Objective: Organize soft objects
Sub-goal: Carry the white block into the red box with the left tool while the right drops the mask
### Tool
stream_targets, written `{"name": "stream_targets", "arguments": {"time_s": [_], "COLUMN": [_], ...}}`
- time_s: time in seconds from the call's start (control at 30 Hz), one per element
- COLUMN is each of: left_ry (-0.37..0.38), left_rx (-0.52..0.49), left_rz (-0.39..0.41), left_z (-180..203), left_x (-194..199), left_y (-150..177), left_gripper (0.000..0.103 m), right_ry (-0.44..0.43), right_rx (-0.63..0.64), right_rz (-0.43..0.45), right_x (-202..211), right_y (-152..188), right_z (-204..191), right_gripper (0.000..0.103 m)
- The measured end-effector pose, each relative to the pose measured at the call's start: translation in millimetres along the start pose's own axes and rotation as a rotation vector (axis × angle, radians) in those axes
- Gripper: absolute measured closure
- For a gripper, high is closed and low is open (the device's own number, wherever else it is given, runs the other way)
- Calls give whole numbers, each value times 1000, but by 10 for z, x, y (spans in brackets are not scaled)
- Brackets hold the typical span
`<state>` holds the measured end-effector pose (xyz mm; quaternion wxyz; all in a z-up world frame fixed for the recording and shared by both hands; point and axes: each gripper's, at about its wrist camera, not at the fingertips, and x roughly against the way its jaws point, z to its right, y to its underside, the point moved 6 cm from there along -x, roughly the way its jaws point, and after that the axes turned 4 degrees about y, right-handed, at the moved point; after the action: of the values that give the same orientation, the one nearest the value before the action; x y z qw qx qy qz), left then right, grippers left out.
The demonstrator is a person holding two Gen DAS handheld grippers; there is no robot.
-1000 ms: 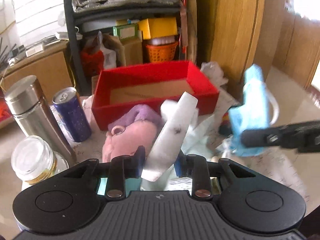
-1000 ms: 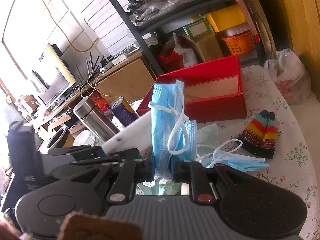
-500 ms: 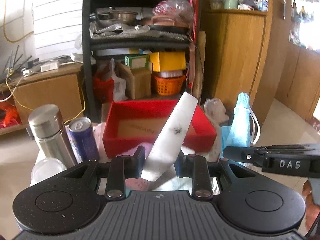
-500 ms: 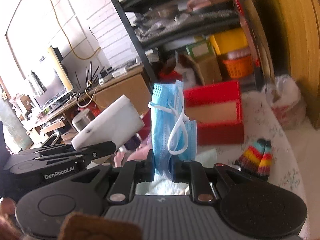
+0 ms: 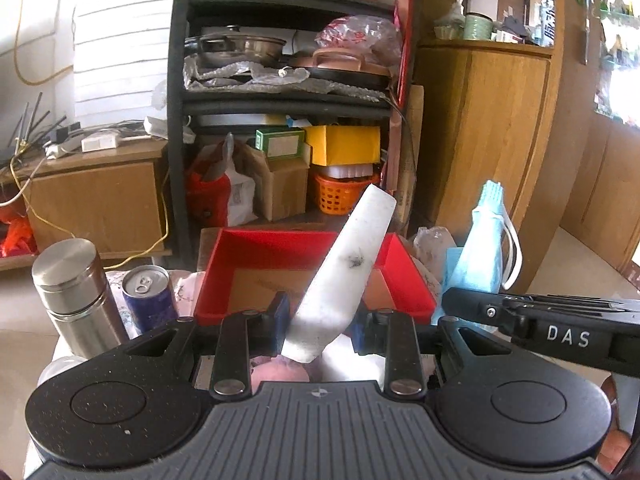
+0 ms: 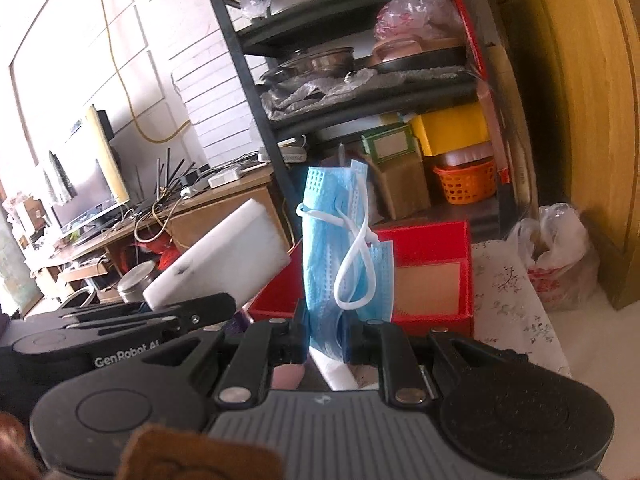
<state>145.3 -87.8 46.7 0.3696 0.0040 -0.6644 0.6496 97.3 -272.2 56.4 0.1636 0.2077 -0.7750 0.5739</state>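
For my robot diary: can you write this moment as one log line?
left gripper: shut on white foam piece | right gripper: shut on blue face mask | red box: empty

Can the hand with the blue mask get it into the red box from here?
Probably yes. The right gripper is shut on the blue mask, the red box sits open-topped just ahead, and nothing seems to stand between them. The left gripper with its white foam block is off to the side.
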Motion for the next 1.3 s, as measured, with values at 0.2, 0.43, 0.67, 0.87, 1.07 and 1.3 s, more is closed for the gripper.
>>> {"name": "stream_targets", "arguments": {"time_s": [0.2, 0.43, 0.67, 0.87, 1.07, 1.3], "left_ry": [-11, -24, -30, -58, -59, -84], "left_rx": [13, 37, 58, 95, 116, 124], "left_rz": [-5, -21, -36, -49, -57, -87], "left_z": [-35, -99, -137, -221, -241, -298], "left_x": [-137, -370, -604, -784, -944, -1115], "left_y": [-41, -85, -119, -164, -238, -223], "left_gripper": [72, 72, 71, 71, 69, 69], "right_ry": [17, 37, 58, 73, 88, 108], "right_rx": [14, 14, 19, 26, 28, 30], "right_rz": [-2, -6, -27, -40, -59, -88], "right_x": [-181, -410, -656, -855, -1046, -1241], "right_y": [-90, -201, -263, -331, -360, -343], "right_z": [21, 91, 163, 226, 284, 400], "right_gripper": [96, 96, 96, 96, 96, 96]}}
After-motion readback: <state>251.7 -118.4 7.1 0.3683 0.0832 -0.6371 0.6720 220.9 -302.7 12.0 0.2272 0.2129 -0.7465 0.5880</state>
